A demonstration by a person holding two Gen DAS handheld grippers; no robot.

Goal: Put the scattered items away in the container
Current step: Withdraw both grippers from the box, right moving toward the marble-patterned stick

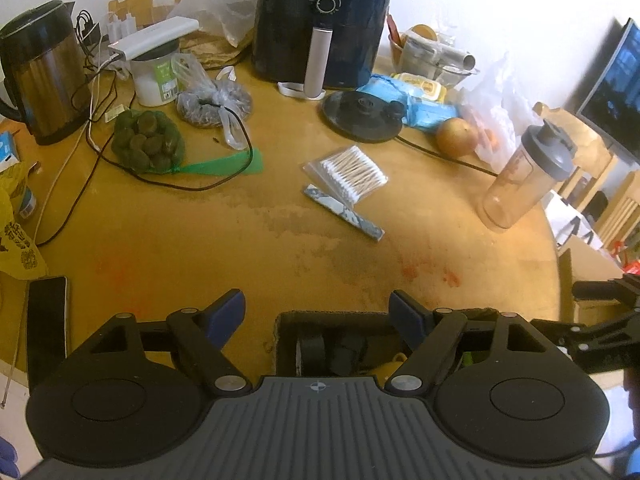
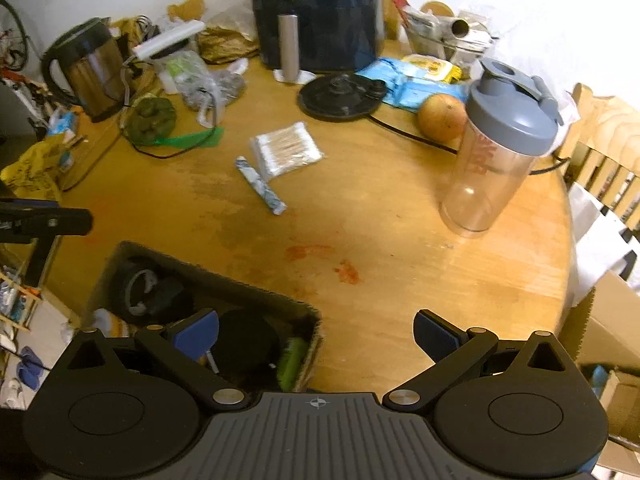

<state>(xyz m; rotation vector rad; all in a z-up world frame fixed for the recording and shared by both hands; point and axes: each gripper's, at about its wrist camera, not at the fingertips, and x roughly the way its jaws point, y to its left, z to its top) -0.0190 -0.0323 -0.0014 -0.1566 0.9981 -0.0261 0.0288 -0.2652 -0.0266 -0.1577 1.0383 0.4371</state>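
Left wrist view shows the left claw (image 1: 316, 316) wide open and empty above the box (image 1: 280, 320). Right claw (image 2: 316, 336) is open and empty too. The cotton swabs (image 1: 350, 174) and little stick (image 1: 344, 212) lie mid-bench, close together, so a grab could knock one away.

Your bench (image 2: 400, 208) is round, wood, w/ red smears near the front edge. On it, mid: bag of cotton swabs (image 1: 352, 174) touching a small patterned stick (image 1: 344, 212). Right: clear shaker bottle (image 2: 496, 160), upright, w/ an orange fruit (image 2: 442, 117) behind it. Back: black air fryer (image 1: 324, 20), kettle base (image 1: 362, 116), blue wipes pack (image 1: 416, 100). Left: kettle (image 1: 40, 72), net of green fruit (image 1: 148, 142), phone (image 1: 46, 328). Front: open cardboard box (image 2: 316, 328) w/ dark items inside.
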